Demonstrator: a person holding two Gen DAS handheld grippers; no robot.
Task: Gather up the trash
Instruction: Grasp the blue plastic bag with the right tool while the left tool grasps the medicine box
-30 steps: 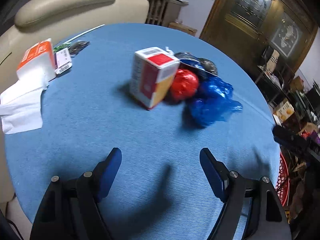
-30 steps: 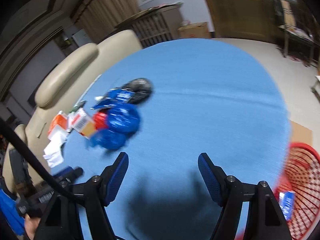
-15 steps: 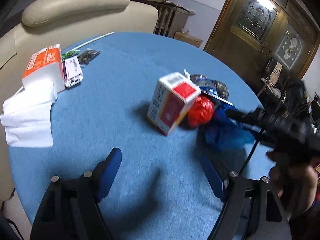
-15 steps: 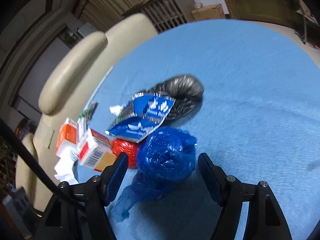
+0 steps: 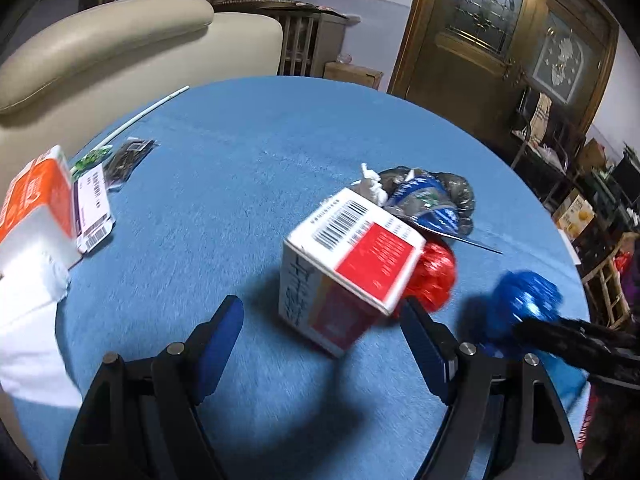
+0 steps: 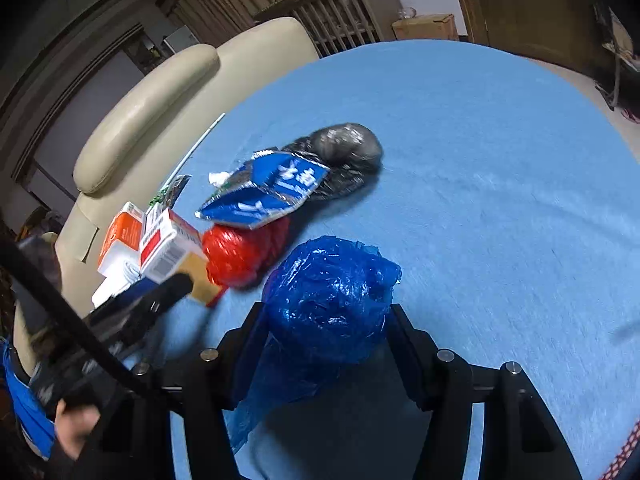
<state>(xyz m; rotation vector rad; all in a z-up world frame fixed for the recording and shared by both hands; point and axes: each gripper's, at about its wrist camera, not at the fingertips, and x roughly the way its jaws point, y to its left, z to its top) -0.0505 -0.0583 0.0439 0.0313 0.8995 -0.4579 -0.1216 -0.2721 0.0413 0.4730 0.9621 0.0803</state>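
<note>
Right gripper (image 6: 326, 320) jaws have just been closing, now pinching the crumpled blue plastic bag (image 6: 330, 300) on both sides, bag low over the blue table (image 6: 500, 200). Left gripper (image 5: 320, 320) spread wide, nothing pinched, red-and-white carton (image 5: 348, 264) tilted just ahead between its fingers. Red wad (image 5: 436, 276) touching carton, blue foil wrapper (image 6: 272, 192) and black bag (image 6: 344, 148) beyond. Orange box (image 5: 36, 200) and white tissues (image 5: 28, 308) at table's left edge, beige armchair (image 5: 120, 48) behind

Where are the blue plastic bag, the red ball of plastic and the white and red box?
Blue plastic bag (image 6: 328, 296): right wrist view, middle of the crumpled bundle.
Red ball of plastic (image 5: 438, 276): left wrist view, its rounded side.
White and red box (image 5: 376, 258): left wrist view, its red top panel.
</note>
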